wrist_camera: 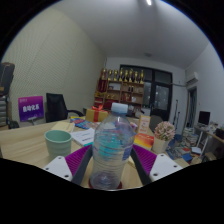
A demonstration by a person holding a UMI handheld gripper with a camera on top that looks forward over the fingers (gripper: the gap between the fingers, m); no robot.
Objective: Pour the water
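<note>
A clear plastic water bottle (113,145) with a white cap and a pale blue label stands upright between my gripper's (111,168) two purple pads (80,160). Both pads press against its sides, so the gripper is shut on the bottle. Its base shows reddish low down between the fingers, and I cannot tell if it rests on the wooden table (30,143). A pale green cup (59,142) stands on the table to the left, just beyond the left finger.
Papers and small colourful items (160,135) lie on the table beyond and to the right of the bottle. A black office chair (56,106) stands at the far side. A shelf with bottles (122,85) lines the back wall.
</note>
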